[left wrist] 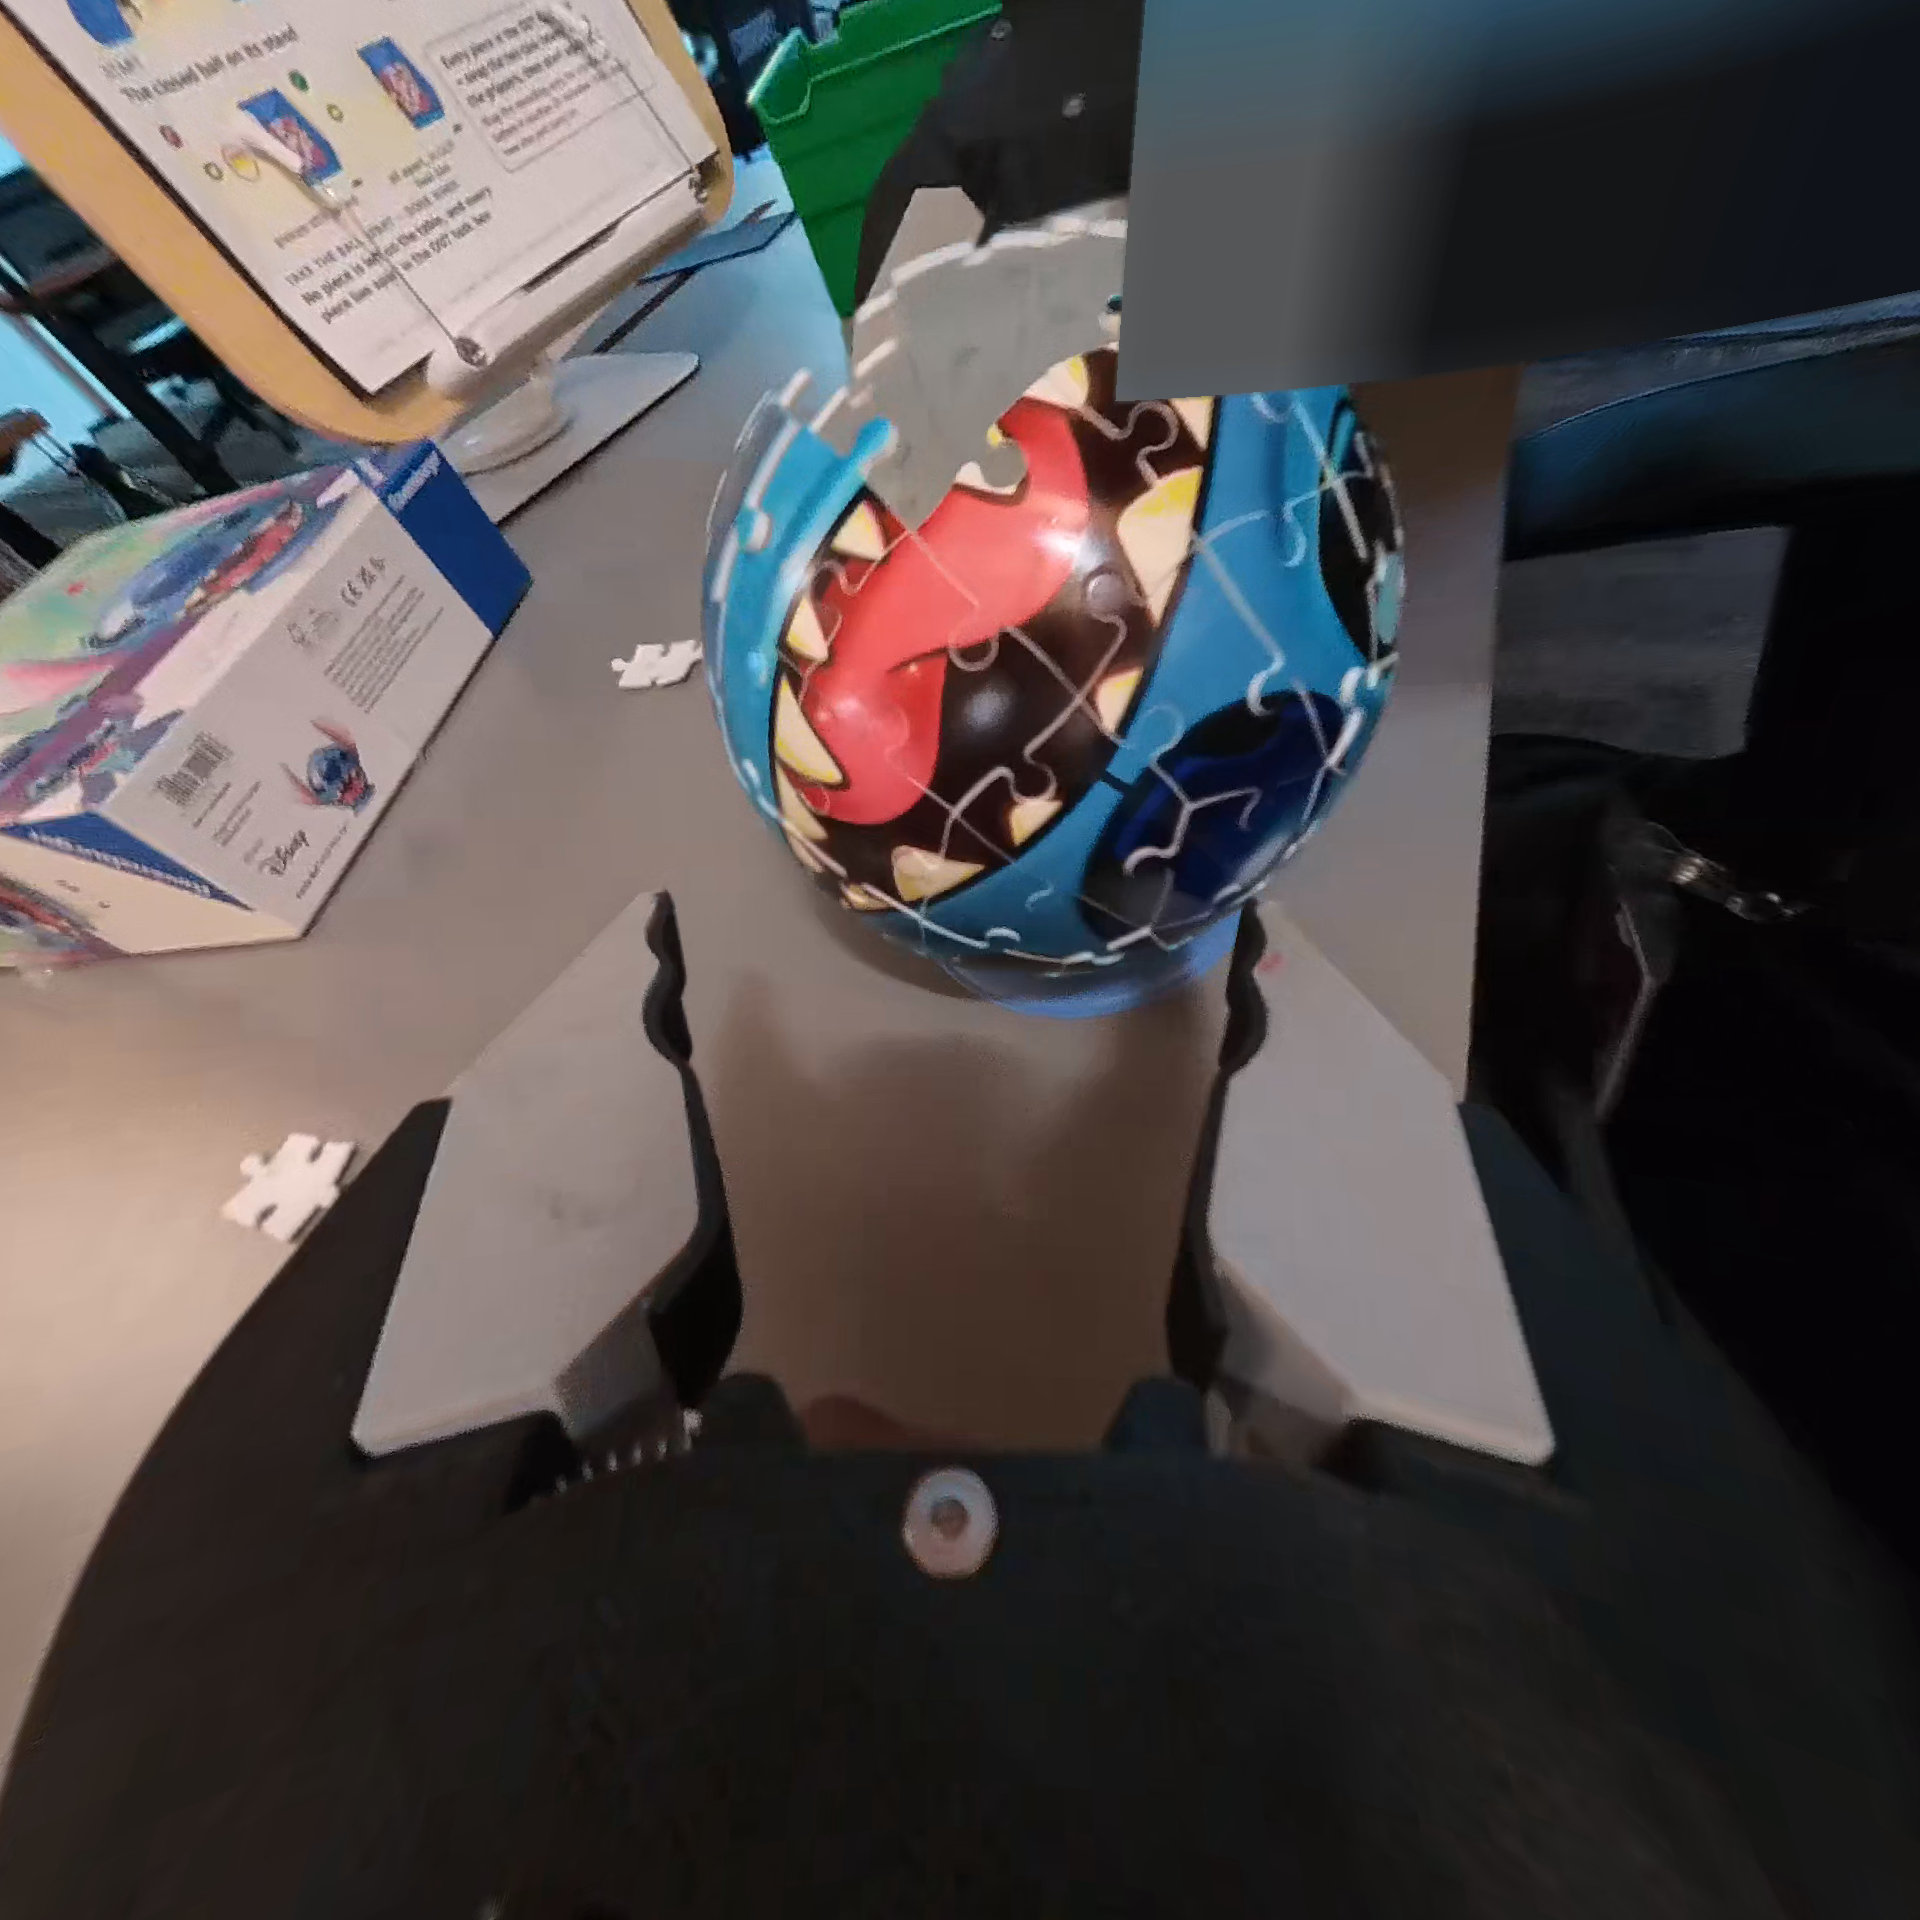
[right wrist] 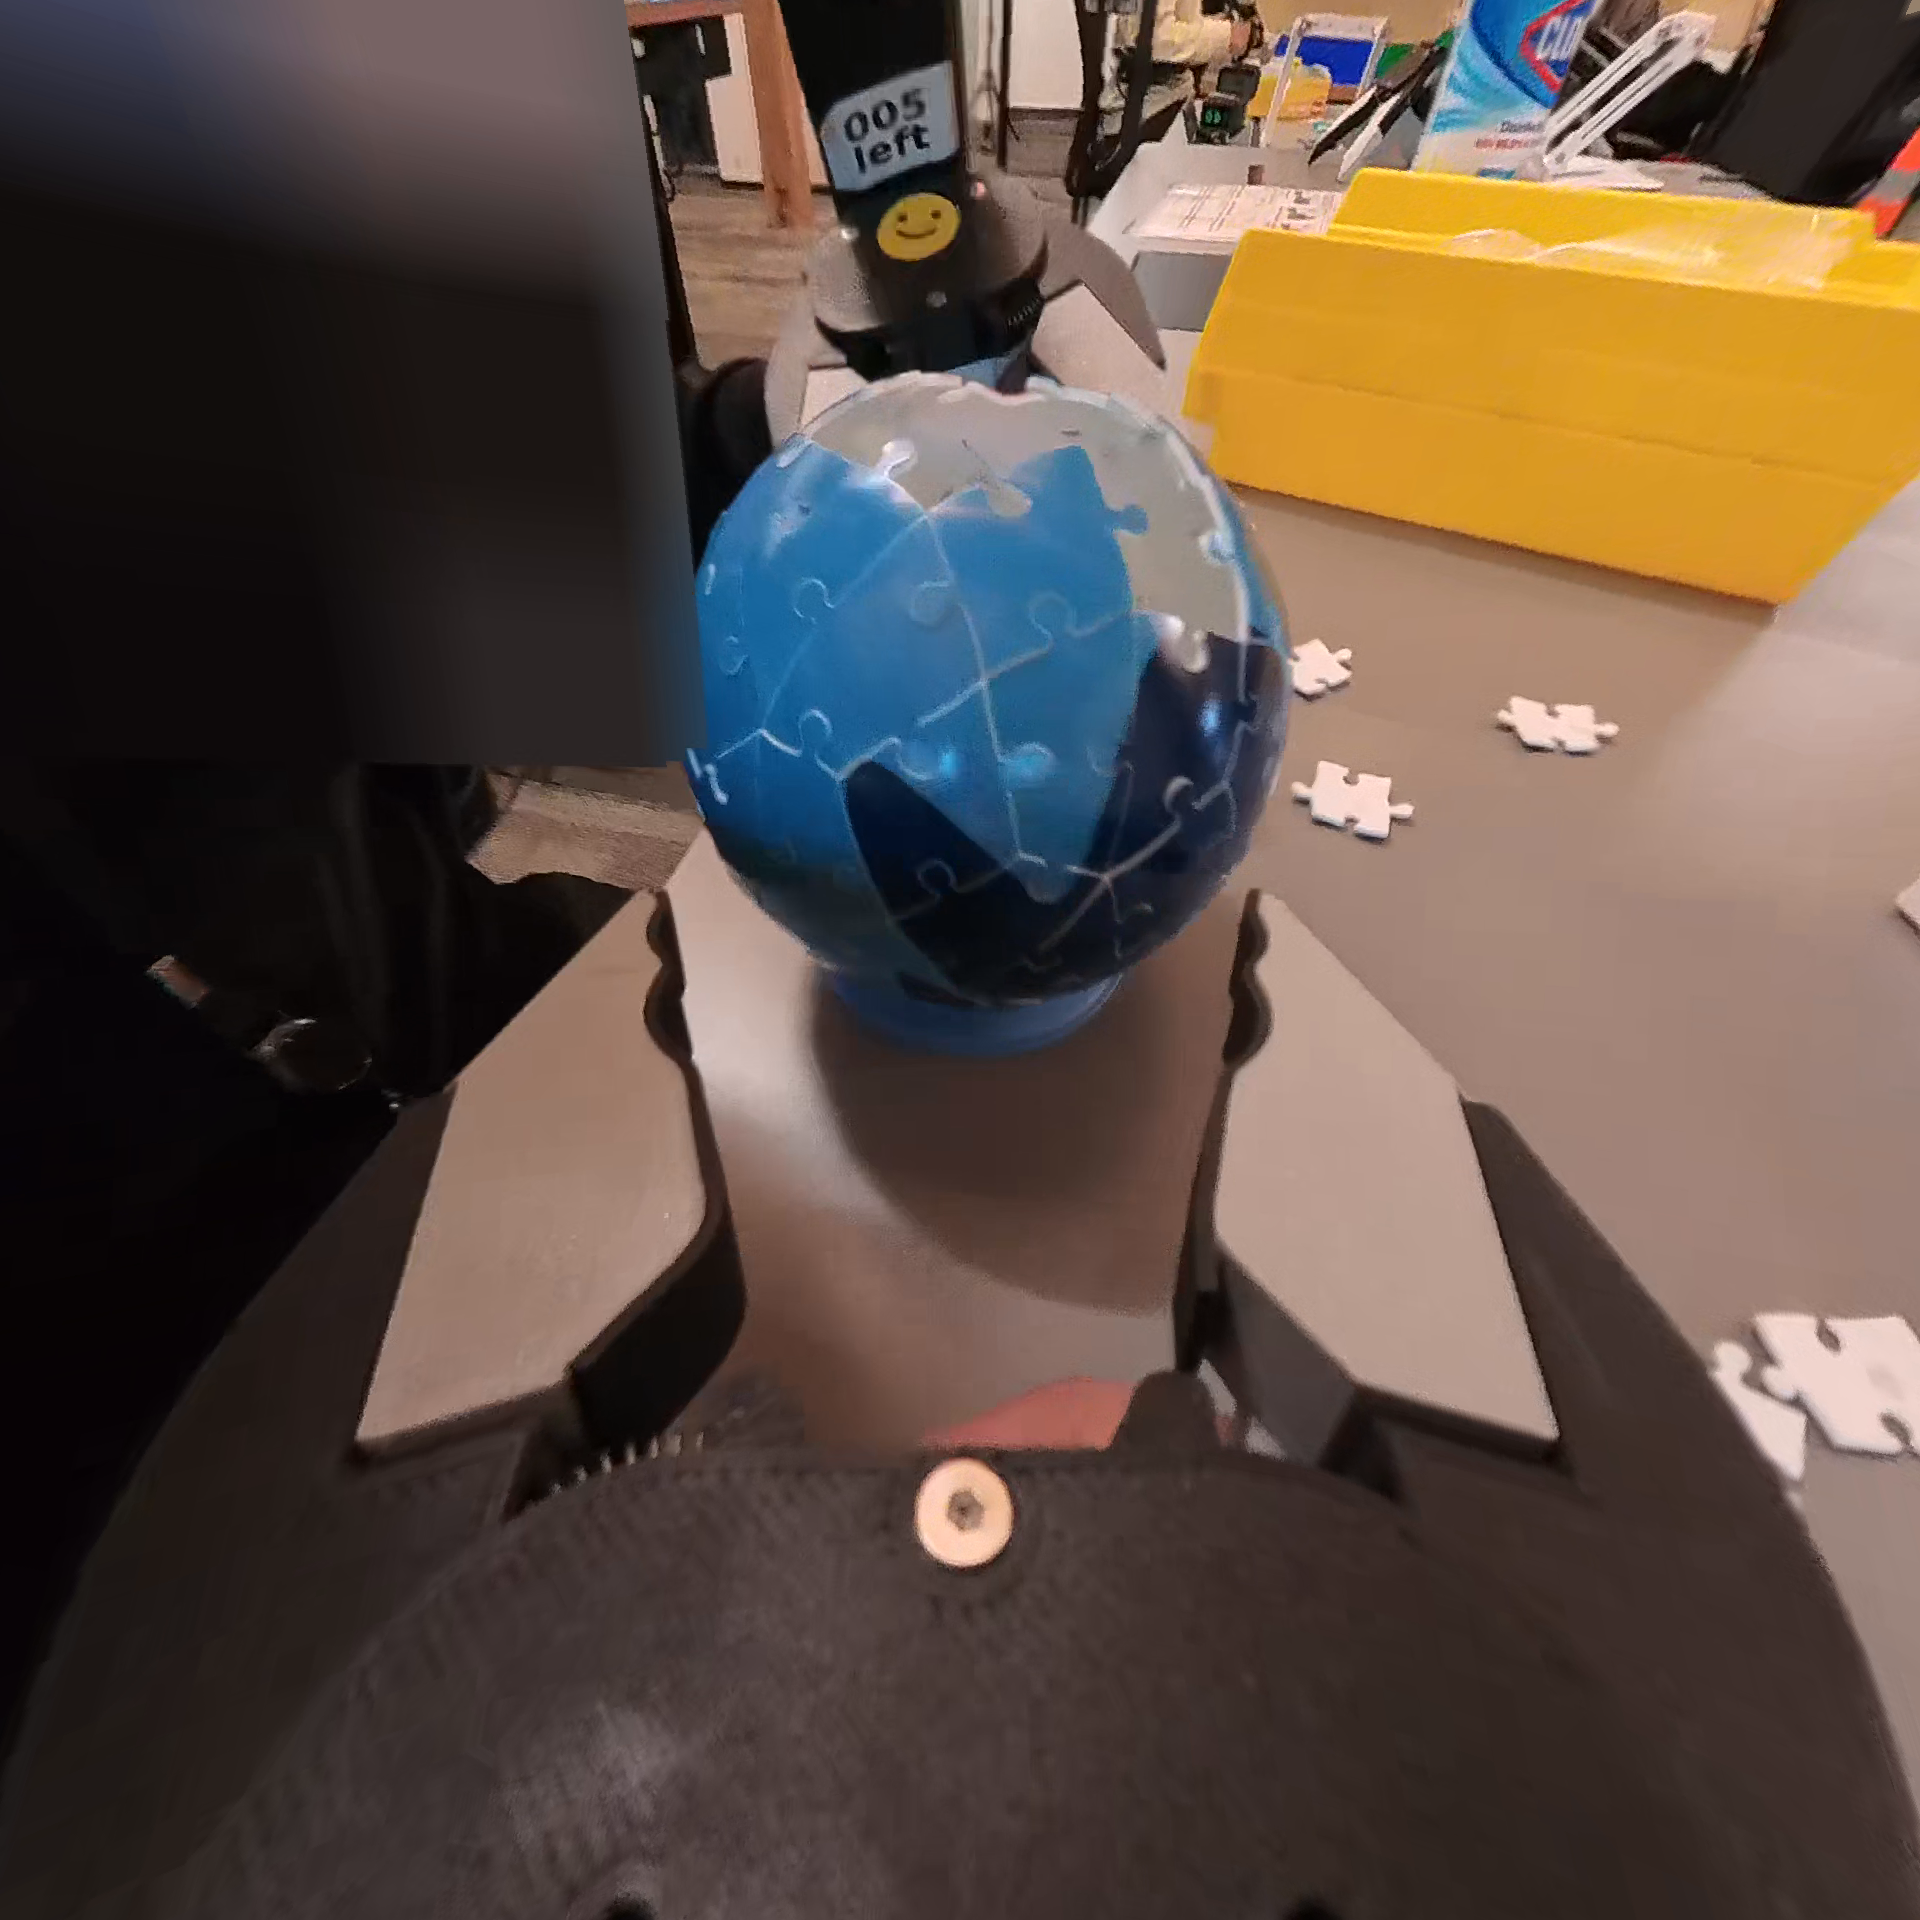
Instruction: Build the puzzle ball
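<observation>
The puzzle ball (left wrist: 1049, 665) stands on a blue ring stand (left wrist: 1101, 992) on the grey table. It shows a red tongue and teeth on blue in the left wrist view, and plain blue from the right wrist view (right wrist: 977, 707). Its top is open, showing the white inside. My left gripper (left wrist: 951, 935) is open and empty just in front of the ball. My right gripper (right wrist: 956, 940) is open and empty on the opposite side, also just short of the ball. The left gripper also shows beyond the ball in the right wrist view (right wrist: 966, 312).
Loose white puzzle pieces lie on the table (left wrist: 291, 1184) (left wrist: 655, 662) (right wrist: 1351, 795) (right wrist: 1558, 722) (right wrist: 1839, 1392). The puzzle box (left wrist: 239, 707) and an instruction sheet on a stand (left wrist: 364, 177) are at left. A green bin (left wrist: 831, 135) and a yellow bin (right wrist: 1558, 395) stand behind. The gap from one gripper's tips to the other's is roughly 11 centimeters.
</observation>
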Available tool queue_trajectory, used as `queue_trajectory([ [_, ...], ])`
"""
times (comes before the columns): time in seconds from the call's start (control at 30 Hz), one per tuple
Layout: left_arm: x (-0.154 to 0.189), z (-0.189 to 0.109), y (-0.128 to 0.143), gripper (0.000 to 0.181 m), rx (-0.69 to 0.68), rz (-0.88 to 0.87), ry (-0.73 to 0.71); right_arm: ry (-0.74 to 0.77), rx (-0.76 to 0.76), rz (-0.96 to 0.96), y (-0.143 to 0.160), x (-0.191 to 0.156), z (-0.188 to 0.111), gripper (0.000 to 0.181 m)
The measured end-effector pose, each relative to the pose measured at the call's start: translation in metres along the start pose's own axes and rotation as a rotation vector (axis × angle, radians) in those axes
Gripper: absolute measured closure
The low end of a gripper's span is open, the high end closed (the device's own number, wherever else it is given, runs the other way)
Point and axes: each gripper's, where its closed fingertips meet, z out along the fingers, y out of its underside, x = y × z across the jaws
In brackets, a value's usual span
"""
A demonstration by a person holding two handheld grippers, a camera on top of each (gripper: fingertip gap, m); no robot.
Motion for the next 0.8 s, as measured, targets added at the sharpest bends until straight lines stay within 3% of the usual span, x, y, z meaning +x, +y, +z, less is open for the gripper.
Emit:
queue_trajectory([
  [0.27,0.012,0.003,-0.01,0.086,0.043,0.022,0.011,0.133,-0.059,-0.125,0.003,0.005,0.015,0.075],
  [0.6,0.022,-0.001,-0.017,0.091,0.081,-0.001,0.042,0.082,-0.073,-0.087,0.011,0.01,0.005,0.079],
  [0.8,0.014,-0.005,-0.02,0.094,0.116,-0.04,0.02,0.09,-0.035,-0.018,0.011,0.024,-0.01,0.09],
])
